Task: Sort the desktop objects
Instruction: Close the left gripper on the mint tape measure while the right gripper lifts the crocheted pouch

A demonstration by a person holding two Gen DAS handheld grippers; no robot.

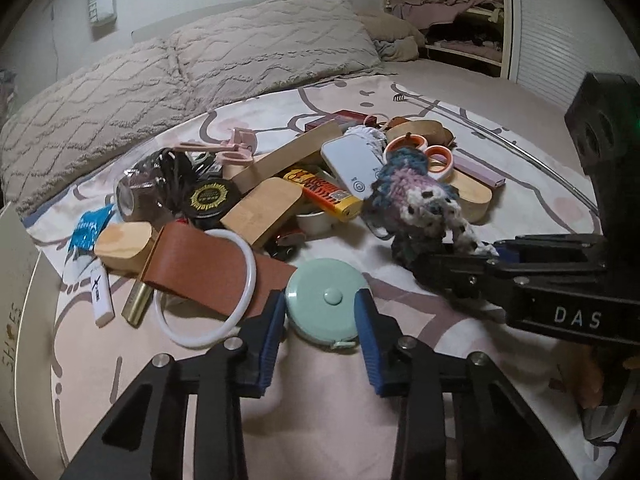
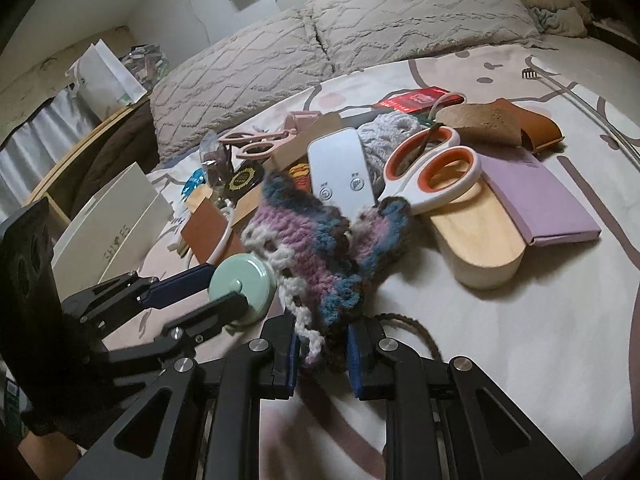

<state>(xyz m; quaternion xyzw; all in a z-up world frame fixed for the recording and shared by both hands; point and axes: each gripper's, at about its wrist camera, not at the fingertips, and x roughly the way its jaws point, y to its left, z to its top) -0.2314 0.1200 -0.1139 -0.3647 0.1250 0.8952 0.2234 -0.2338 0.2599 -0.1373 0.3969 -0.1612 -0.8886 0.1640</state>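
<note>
Two tools are at work on a bed [image 1: 460,92] strewn with a heap of small things. The left tool [image 1: 322,336] sits low with its blue pads [image 1: 269,338] on either side of a mint tape measure [image 1: 326,300] that lies at the near edge of the heap; whether the pads already press the case or just flank it I cannot tell. The right tool [image 2: 322,354] is clenched on a crochet piece [image 2: 316,248] of purple, blue and white yarn, held at its near end, with the rest draped forward and a brown string [image 2: 416,330] trailing to the right. The step in hand looks like taking both items out of the pile. To do it well, the left pads should meet the tape's round rim across its widest part, since a smooth disc will squirt out of an off-centre pinch. A white ring [image 1: 208,292] and brown strap [image 1: 208,270] lie just left of the tape, the ring touching the left pad, so a straight lift would spare them. The crochet is limp and near the scissors [image 2: 432,172] and remote [image 2: 340,170]; raising it clear before carrying it should keep loops from snagging.
</note>
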